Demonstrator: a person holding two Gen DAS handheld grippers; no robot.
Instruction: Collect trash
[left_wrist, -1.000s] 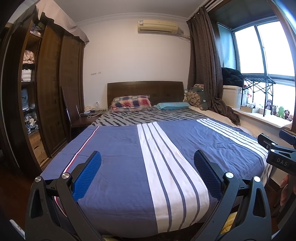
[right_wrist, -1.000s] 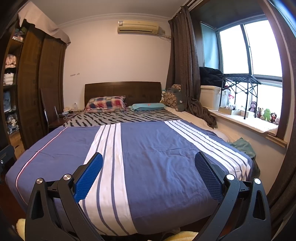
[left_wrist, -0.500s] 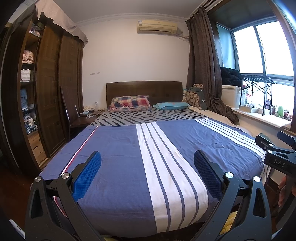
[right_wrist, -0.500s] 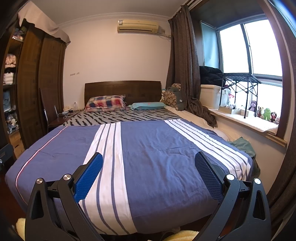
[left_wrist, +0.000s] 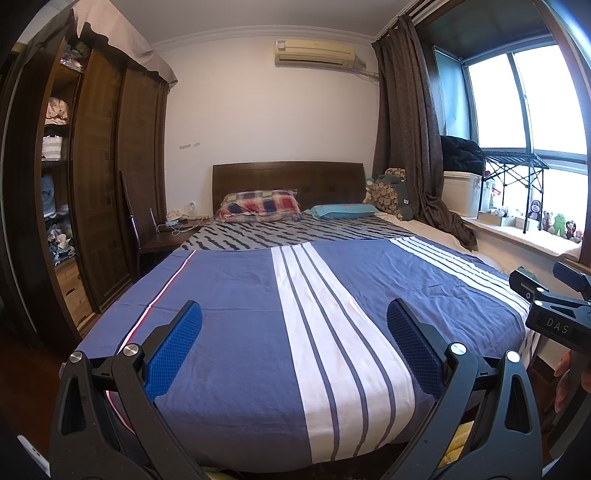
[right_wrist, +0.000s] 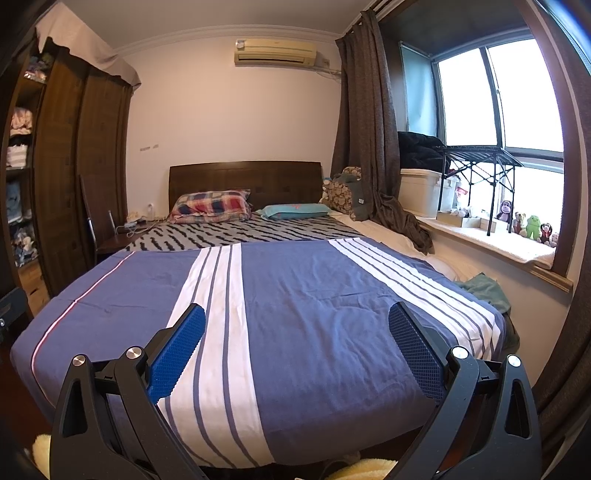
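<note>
While scanning for trash: barely any shift across 1 second.
Both wide and empty, left gripper (left_wrist: 294, 320) and right gripper (right_wrist: 297, 323); ahead, blue white-striped quilt (right_wrist: 295, 295), no trash spotted.

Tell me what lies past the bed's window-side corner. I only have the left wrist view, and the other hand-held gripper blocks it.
Observer: A crumpled green cloth lies there, between the bed and the wall under the window.
Operator: Report the right hand-held gripper's state.
Observer: The right hand-held gripper is open, with nothing between its fingers.
</note>
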